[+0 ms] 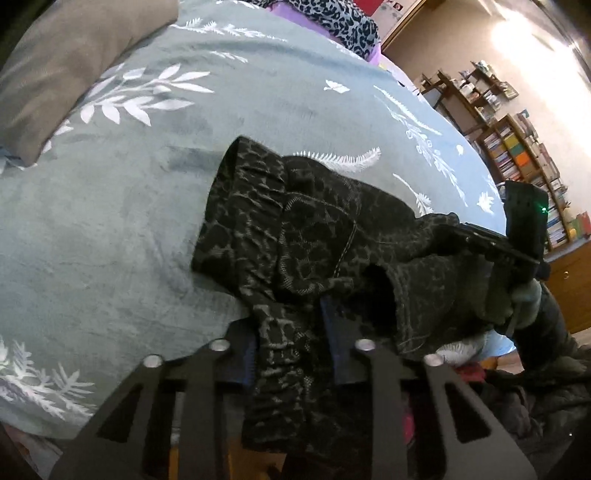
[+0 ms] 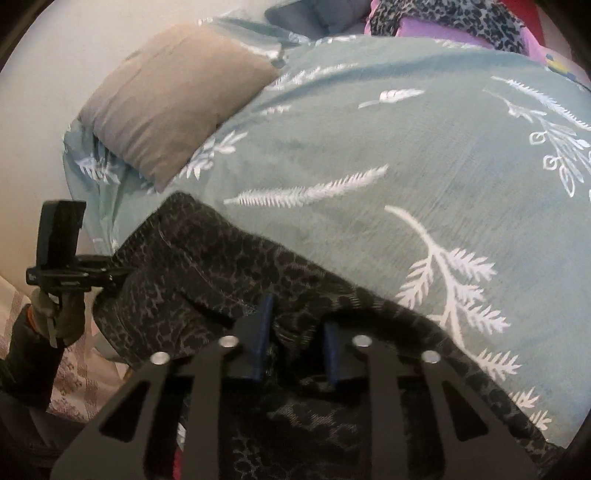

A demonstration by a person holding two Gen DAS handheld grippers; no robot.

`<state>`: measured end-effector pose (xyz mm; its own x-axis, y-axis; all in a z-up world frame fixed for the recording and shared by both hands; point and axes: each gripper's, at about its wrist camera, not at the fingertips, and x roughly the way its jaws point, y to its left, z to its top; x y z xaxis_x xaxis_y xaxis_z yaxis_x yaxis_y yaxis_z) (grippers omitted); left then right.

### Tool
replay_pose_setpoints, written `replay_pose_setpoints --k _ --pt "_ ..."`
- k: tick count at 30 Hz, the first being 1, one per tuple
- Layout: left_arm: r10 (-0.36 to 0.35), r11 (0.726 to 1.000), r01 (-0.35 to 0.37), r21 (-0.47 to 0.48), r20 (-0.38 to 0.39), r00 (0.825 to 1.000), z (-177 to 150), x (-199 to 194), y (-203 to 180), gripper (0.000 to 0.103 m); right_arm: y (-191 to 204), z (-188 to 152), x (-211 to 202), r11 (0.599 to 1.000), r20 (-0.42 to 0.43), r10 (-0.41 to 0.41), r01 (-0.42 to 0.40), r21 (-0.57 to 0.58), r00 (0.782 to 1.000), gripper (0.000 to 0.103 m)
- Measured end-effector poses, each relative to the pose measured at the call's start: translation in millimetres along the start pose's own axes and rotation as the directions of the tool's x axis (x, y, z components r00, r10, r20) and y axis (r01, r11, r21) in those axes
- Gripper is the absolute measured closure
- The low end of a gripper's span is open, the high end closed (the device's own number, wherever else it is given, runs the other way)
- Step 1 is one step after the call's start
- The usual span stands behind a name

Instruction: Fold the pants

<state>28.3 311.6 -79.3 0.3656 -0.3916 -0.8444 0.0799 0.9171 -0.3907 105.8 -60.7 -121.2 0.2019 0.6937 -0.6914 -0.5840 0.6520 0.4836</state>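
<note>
Dark pants (image 1: 314, 229) with a grey leopard pattern lie bunched near the bed's front edge. In the left wrist view my left gripper (image 1: 291, 347) is shut on a hanging fold of them, the cloth pinched between its blue pads. My right gripper (image 1: 458, 236) reaches in from the right, held by a gloved hand (image 1: 524, 299), and bites into the pants' other end. In the right wrist view the pants (image 2: 207, 266) spread to the left, and my right gripper (image 2: 297, 339) has cloth gathered between its pads. My left gripper (image 2: 118, 275) grips the far left end.
The bed has a grey-green cover with white leaves (image 1: 147, 221) (image 2: 406, 147). A tan pillow (image 1: 74, 74) (image 2: 173, 99) lies at its head, and leopard-print cloth on purple bedding (image 1: 332, 22) at the far side. Bookshelves (image 1: 517, 155) line the wall; dark clothes (image 1: 535, 398) lie below the bed edge.
</note>
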Motion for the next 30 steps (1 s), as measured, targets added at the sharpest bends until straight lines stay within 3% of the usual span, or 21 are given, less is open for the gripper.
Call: replay_pose_setpoints --k 3,8,13,16,19,25,30 --pt "-0.015 0.999 0.014 0.043 0.033 0.999 4 -14 -11 0.087 -7 5 -10 0.999 0.042 0.021 -0.022 0.041 0.999 0.085" --pt "-0.044 0.992 0.028 0.127 0.123 0.991 29 -33 -35 0.088 -29 15 -20 0.988 0.119 0.030 -0.048 0.149 0.992 0.086" --pt "0.022 0.990 -0.054 0.129 0.236 0.972 58 -28 -28 0.088 -55 25 -15 0.969 0.156 -0.016 -0.023 0.247 0.988 0.086" --pt "0.079 0.985 -0.109 0.135 0.213 0.974 69 -1 -10 0.087 -64 30 -2 0.964 0.139 -0.055 0.016 0.265 0.989 0.086" --pt "0.149 0.980 -0.166 0.113 0.142 0.979 70 29 9 0.086 -65 31 10 0.966 0.103 -0.099 0.071 0.250 0.990 0.086" --pt "0.103 0.993 -0.109 0.037 0.149 0.983 49 23 28 0.084 -65 39 11 0.965 0.095 -0.090 0.064 0.253 0.991 0.085" --pt "0.100 0.994 -0.104 0.018 0.167 0.981 41 9 22 0.084 -60 35 5 0.970 0.051 -0.072 0.058 0.238 0.996 0.053"
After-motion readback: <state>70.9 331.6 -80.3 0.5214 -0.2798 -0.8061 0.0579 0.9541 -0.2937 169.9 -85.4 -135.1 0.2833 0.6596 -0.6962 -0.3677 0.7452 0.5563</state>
